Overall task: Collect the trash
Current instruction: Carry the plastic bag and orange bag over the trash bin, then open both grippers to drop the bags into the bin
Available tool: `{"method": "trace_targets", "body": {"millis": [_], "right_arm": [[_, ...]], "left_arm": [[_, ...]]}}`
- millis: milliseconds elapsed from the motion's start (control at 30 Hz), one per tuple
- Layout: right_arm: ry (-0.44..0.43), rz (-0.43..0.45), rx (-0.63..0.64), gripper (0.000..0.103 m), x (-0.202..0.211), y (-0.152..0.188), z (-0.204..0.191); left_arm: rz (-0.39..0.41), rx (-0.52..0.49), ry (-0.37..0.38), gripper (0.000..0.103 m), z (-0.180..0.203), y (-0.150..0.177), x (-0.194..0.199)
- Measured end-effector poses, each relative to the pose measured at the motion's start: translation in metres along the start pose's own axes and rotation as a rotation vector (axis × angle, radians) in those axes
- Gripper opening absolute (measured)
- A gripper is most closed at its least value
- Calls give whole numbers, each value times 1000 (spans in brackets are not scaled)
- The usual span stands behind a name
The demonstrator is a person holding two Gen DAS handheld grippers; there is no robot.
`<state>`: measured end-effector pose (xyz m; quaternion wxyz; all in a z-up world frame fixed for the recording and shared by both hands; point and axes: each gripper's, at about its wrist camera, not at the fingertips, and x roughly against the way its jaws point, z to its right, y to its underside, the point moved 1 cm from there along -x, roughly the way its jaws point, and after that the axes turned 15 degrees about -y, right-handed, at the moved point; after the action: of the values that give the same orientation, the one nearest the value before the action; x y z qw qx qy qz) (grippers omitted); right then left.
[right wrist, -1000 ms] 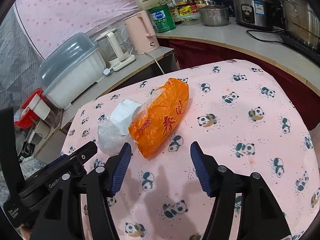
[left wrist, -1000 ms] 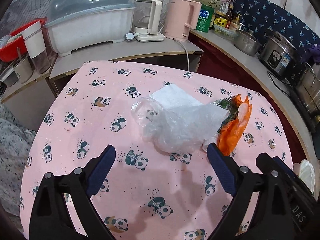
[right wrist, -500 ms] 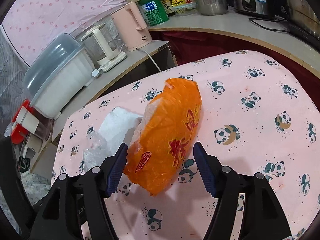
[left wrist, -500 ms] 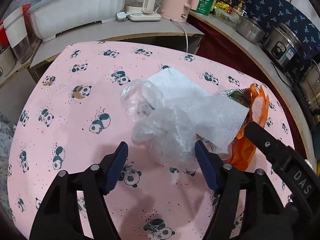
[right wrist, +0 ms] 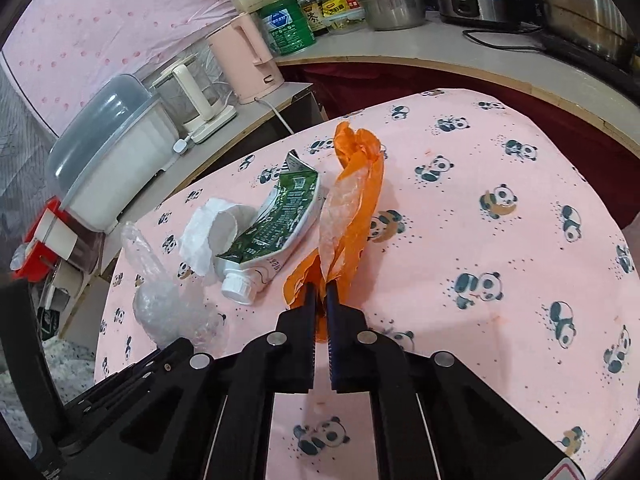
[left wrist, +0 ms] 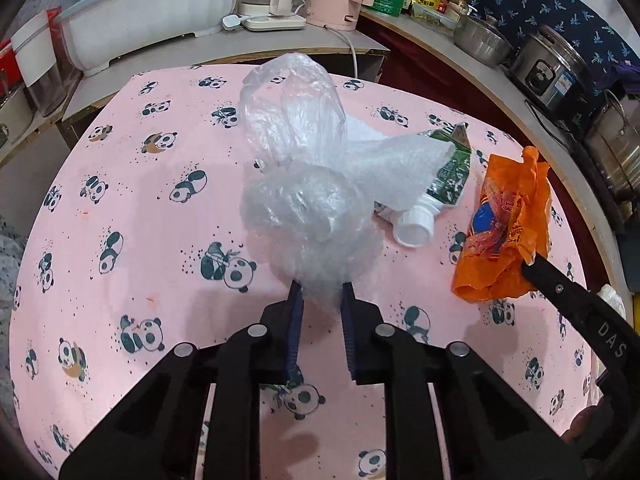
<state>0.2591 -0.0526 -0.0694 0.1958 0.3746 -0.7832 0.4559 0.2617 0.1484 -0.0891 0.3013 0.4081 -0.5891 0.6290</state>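
My left gripper (left wrist: 320, 294) is shut on a clear crumpled plastic bag (left wrist: 296, 168) and holds it up over the pink panda tablecloth (left wrist: 120, 200). My right gripper (right wrist: 320, 292) is shut on an orange plastic bag (right wrist: 352, 200), which also shows in the left wrist view (left wrist: 504, 224). A squashed green and white tube with a white cap (right wrist: 272, 224) lies between the two bags, next to white bubble wrap or paper (right wrist: 208, 228). The tube's cap (left wrist: 414, 230) and the white sheet (left wrist: 400, 168) show in the left wrist view too.
Beyond the table runs a counter with a lidded plastic tub (right wrist: 108, 156), a glass kettle (right wrist: 196, 100), a pink kettle (right wrist: 248, 60), a green tin (right wrist: 286, 26), pots and rice cookers (left wrist: 548, 68). The table's far edge (right wrist: 500, 80) lies close to the counter.
Both grippers have closed: the left on the clear bag, the right on the orange bag. Both bags are lifted, uncovering the green tube and the white sheet.
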Motion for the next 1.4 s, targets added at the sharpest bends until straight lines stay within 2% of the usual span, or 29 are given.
{"method": "trace_targets", "body": {"millis": [367,700,1100,1400], "right_arm": [[31,100,31,4,85,10,16],[56,205,19,4,168,20,45],[136,335,-66,4,265,33,115],[199,398,-154,4,314,47,173]], "left_arm": [[59,-61,34,12,45,32,58],[127,-169,79,12,112,61,114],[196,-348,158,12,211,101,168],[215,-475,215,12,279,130,189]]}}
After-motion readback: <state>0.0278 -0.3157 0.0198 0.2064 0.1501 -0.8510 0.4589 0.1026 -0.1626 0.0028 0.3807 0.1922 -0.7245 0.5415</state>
